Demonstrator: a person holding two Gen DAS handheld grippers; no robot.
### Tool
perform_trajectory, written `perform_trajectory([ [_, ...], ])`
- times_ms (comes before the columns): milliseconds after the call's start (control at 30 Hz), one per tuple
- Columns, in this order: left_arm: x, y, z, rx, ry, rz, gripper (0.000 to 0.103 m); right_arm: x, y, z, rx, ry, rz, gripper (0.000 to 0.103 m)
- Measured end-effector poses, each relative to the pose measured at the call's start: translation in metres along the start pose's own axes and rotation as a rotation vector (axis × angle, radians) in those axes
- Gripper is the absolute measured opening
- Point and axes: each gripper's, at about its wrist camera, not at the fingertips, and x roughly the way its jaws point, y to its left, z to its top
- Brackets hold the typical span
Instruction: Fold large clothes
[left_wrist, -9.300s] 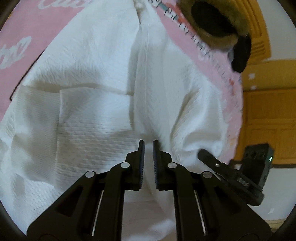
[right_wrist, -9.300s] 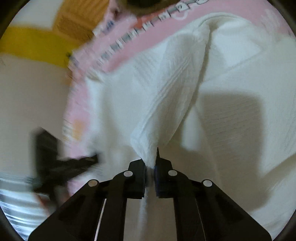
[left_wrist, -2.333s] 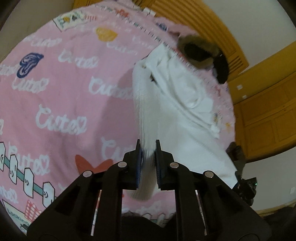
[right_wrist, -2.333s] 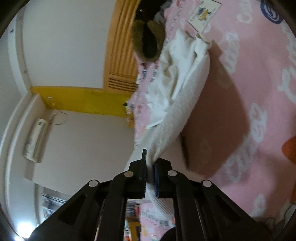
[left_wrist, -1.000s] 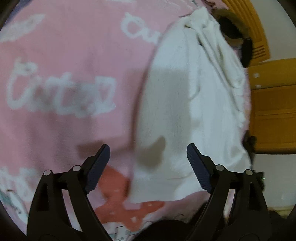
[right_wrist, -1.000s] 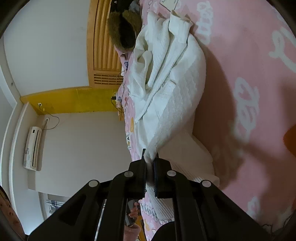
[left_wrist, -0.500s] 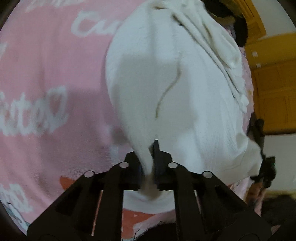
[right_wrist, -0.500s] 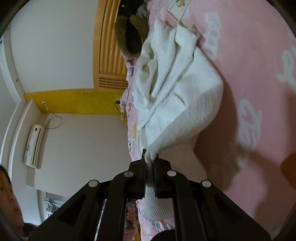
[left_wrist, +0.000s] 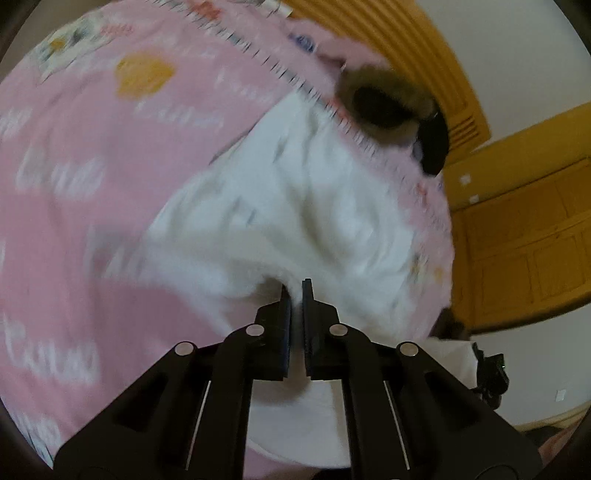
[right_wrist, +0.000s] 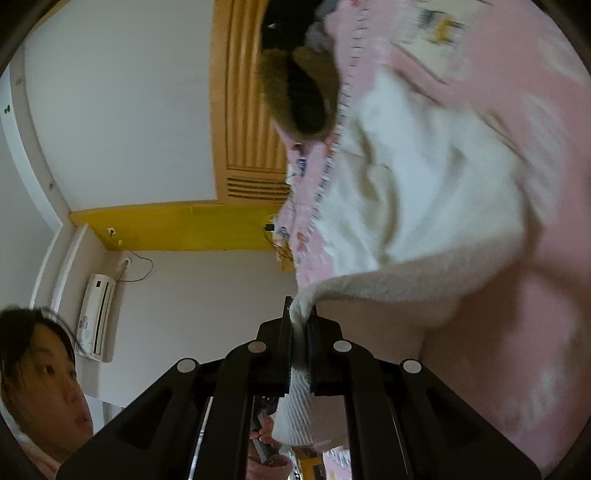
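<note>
Jaws pinched tight on white cloth: both the left gripper (left_wrist: 293, 295) and the right gripper (right_wrist: 300, 314) clamp one edge of the white garment (left_wrist: 295, 206), the left having just closed on the fabric. Held at two points along that edge, the hem hangs raised between them, apparently so the near half can be carried over the rest, which lies on the pink bedspread (left_wrist: 92, 147). White script repeats across the bedspread; blur leaves it unreadable. A brown furry item (left_wrist: 384, 103) sits near the bed's far edge, beside yellow wooden panelling (right_wrist: 240, 110).
</note>
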Motion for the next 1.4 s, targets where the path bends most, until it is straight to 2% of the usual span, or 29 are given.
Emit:
perform_trajectory([
  [133, 0.038, -0.026, 0.085, 0.057, -0.024, -0.004, 0.005, 0.045, 0.022, 0.064, 0.007, 0.013, 0.006, 0.005],
  [233, 0.092, -0.044, 0.155, 0.080, -0.011, -0.029, 0.005, 0.085, 0.023, 0.126, 0.058, 0.000, -0.003, 0.005],
  [333, 0.152, -0.050, 0.218, 0.063, 0.002, 0.023, 0.005, 0.121, -0.014, 0.196, 0.209, -0.070, -0.064, 0.005],
  [367, 0.173, -0.047, 0.234, 0.043, 0.014, 0.062, 0.004, 0.128, -0.031, 0.214, 0.264, -0.106, -0.098, 0.005],
  [400, 0.187, -0.043, 0.246, 0.021, 0.035, 0.078, 0.004, 0.132, -0.045, 0.225, 0.299, -0.132, -0.133, 0.005],
  [433, 0.208, -0.038, 0.261, -0.007, 0.057, 0.135, 0.005, 0.137, -0.067, 0.242, 0.355, -0.167, -0.180, 0.006],
  [533, 0.235, -0.031, 0.275, -0.047, 0.096, 0.177, 0.005, 0.145, -0.108, 0.267, 0.464, -0.220, -0.223, 0.006],
  [567, 0.244, -0.027, 0.276, -0.081, 0.122, 0.166, 0.005, 0.147, -0.112, 0.271, 0.468, -0.225, -0.249, 0.010],
  [633, 0.255, -0.021, 0.274, -0.119, 0.175, 0.185, 0.005, 0.149, -0.115, 0.277, 0.478, -0.226, -0.272, 0.030],
  [667, 0.258, -0.015, 0.273, -0.154, 0.213, 0.166, 0.005, 0.151, -0.116, 0.280, 0.491, -0.224, -0.253, 0.061],
  [700, 0.257, -0.008, 0.270, -0.211, 0.244, 0.135, 0.005, 0.150, -0.113, 0.283, 0.497, -0.232, -0.236, 0.067],
  [767, 0.251, 0.009, 0.264, -0.355, 0.299, 0.037, 0.008, 0.142, -0.100, 0.292, 0.459, -0.239, -0.251, 0.068],
  [800, 0.246, 0.013, 0.264, -0.395, 0.312, 0.004, 0.015, 0.140, -0.097, 0.294, 0.446, -0.236, -0.257, 0.074],
  [867, 0.229, 0.016, 0.270, -0.423, 0.284, -0.012, 0.032, 0.130, -0.083, 0.293, 0.417, -0.246, -0.229, 0.075],
  [900, 0.218, 0.017, 0.275, -0.445, 0.253, -0.032, 0.048, 0.129, -0.074, 0.291, 0.394, -0.228, -0.233, 0.075],
  [967, 0.189, 0.020, 0.285, -0.496, 0.140, -0.093, 0.052, 0.139, -0.058, 0.281, 0.310, -0.143, -0.258, 0.075],
  [1000, 0.180, 0.020, 0.287, -0.509, 0.110, -0.114, 0.053, 0.147, -0.051, 0.273, 0.263, -0.087, -0.292, 0.075],
  [1033, 0.174, 0.016, 0.288, -0.496, 0.105, -0.097, 0.053, 0.155, -0.046, 0.262, 0.218, -0.027, -0.333, 0.075],
  [1100, 0.176, -0.001, 0.281, -0.395, 0.174, -0.013, 0.053, 0.176, -0.038, 0.229, 0.104, 0.094, -0.418, 0.071],
  [1167, 0.188, -0.025, 0.260, -0.238, 0.278, 0.067, 0.056, 0.197, -0.035, 0.196, -0.050, 0.189, -0.547, 0.067],
  [1200, 0.197, -0.035, 0.241, -0.180, 0.346, 0.082, 0.061, 0.209, -0.034, 0.178, -0.151, 0.231, -0.626, 0.065],
  [1233, 0.204, -0.041, 0.221, -0.161, 0.392, 0.073, 0.062, 0.218, -0.037, 0.163, -0.215, 0.254, -0.674, 0.065],
  [1333, 0.232, -0.051, 0.182, -0.132, 0.466, 0.081, 0.062, 0.234, -0.055, 0.137, -0.228, 0.302, -0.685, 0.065],
  [1400, 0.251, -0.051, 0.177, -0.124, 0.454, 0.098, 0.062, 0.235, -0.057, 0.127, -0.260, 0.298, -0.686, 0.065],
])
